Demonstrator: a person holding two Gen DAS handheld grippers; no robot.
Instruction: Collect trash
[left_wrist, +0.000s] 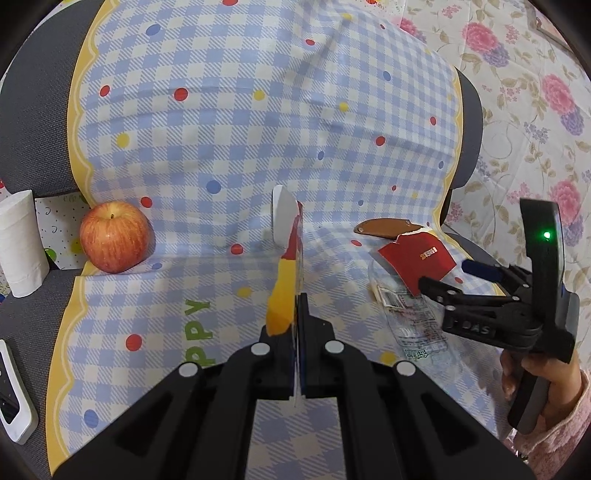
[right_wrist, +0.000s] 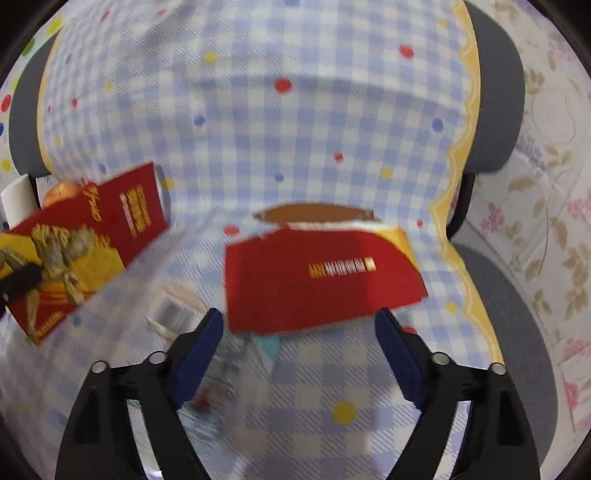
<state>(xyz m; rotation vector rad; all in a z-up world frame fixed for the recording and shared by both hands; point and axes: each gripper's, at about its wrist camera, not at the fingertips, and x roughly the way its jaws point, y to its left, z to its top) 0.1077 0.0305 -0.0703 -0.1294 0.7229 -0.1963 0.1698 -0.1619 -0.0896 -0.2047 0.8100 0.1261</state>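
red apple (left_wrist: 113, 237), toilet paper roll (left_wrist: 21, 243), white remote (left_wrist: 13, 397), checkered cloth (left_wrist: 236, 122)

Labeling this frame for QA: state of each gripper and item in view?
left gripper: shut on red-and-yellow wrapper, held edge-on above cloth
right gripper: open, at torn red card
torn red card: flat on cloth
clear plastic wrapper: flat, partly under card
apple: upright, untouched

Glossy printed card wrapper (left_wrist: 284, 280), clear shiny plastic film (left_wrist: 413, 317), soft checked cloth (left_wrist: 236, 122), waxy-smooth apple (left_wrist: 112, 236), matt black plastic fingers (left_wrist: 314, 332).
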